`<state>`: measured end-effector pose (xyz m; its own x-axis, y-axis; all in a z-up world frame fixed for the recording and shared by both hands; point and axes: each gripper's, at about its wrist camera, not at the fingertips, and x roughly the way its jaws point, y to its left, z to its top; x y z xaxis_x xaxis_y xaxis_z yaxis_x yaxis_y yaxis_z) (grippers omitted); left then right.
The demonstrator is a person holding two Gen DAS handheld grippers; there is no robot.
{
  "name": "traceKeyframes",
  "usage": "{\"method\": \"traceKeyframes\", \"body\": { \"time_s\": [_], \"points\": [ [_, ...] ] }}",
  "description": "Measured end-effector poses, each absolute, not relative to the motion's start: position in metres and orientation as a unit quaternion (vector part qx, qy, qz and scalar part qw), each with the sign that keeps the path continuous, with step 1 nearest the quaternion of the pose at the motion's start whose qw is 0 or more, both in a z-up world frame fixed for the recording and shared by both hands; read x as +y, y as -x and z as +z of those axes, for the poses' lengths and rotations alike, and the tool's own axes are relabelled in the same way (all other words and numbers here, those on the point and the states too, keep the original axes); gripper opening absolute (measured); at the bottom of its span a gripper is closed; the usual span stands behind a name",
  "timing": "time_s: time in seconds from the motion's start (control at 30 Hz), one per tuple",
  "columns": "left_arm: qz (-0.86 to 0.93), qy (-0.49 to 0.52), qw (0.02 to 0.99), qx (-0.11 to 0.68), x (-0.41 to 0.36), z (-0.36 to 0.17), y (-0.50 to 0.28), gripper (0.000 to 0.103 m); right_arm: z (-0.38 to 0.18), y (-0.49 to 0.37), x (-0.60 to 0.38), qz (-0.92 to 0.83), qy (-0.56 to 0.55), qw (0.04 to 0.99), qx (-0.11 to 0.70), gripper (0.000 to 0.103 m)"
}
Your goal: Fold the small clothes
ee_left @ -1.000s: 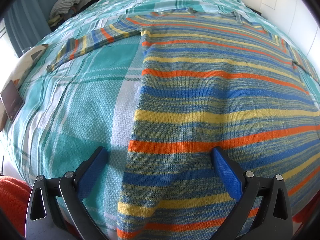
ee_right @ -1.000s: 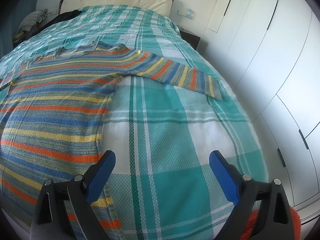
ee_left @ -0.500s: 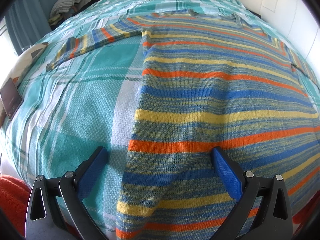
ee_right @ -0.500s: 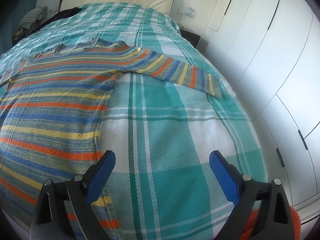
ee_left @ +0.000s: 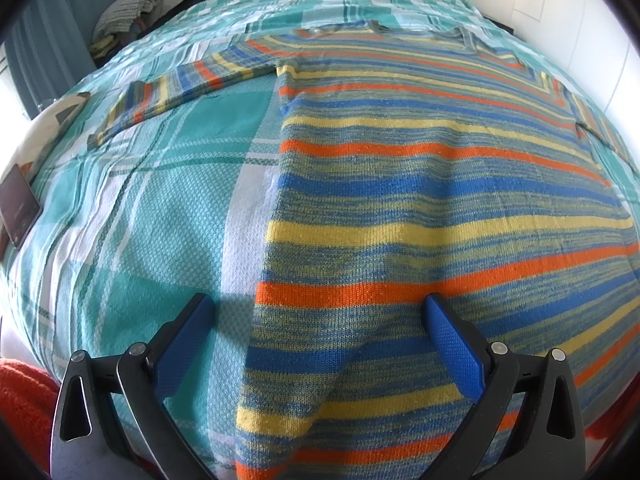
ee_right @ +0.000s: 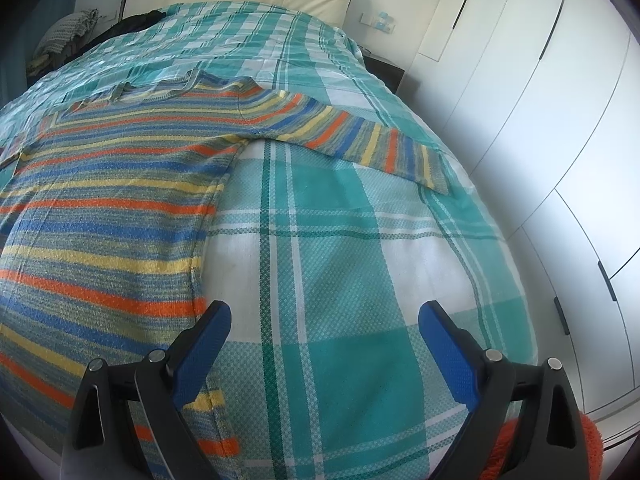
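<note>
A striped knit sweater (ee_left: 420,184) in blue, yellow and orange lies flat on the bed, sleeves spread out to both sides. My left gripper (ee_left: 320,320) is open and empty, low over the sweater's lower left edge near the hem. In the right wrist view the sweater (ee_right: 112,208) fills the left side, its right sleeve (ee_right: 360,140) stretched toward the bed's right edge. My right gripper (ee_right: 324,328) is open and empty over the bedspread, just right of the sweater's lower right side seam.
The bed has a teal and white plaid bedspread (ee_right: 340,260). White wardrobe doors (ee_right: 540,100) stand close on the right. A dark flat device (ee_left: 18,208) lies at the bed's left edge. Folded clothes (ee_left: 124,8) are piled at the far left by a blue curtain.
Both grippers have drawn back and lifted slightly, so the sweater sits a little farther away in both views. The sweater has not moved. Both grippers stay open.
</note>
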<state>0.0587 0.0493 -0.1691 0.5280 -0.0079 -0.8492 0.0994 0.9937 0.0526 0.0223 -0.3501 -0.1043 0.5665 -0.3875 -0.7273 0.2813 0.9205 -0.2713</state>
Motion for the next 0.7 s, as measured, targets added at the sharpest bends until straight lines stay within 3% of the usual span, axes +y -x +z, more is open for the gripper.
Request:
{"method": "traceKeyframes", "body": {
  "time_s": [0.37, 0.53, 0.7],
  "points": [
    [-0.035, -0.046, 0.868, 0.494, 0.05, -0.166, -0.061, 0.102, -0.107, -0.023, -0.35, -0.181, 0.056, 0.882, 0.431, 0.094],
    [-0.036, -0.019, 0.882, 0.469, 0.069, -0.133, -0.054, 0.102, -0.083, -0.031, -0.386, -0.13, -0.037, 0.901, 0.411, 0.094],
    [0.014, 0.019, 0.905, 0.425, 0.105, -0.107, -0.048, 0.102, -0.058, -0.064, -0.506, -0.144, -0.172, 0.907, 0.357, 0.094]
  ]
}}
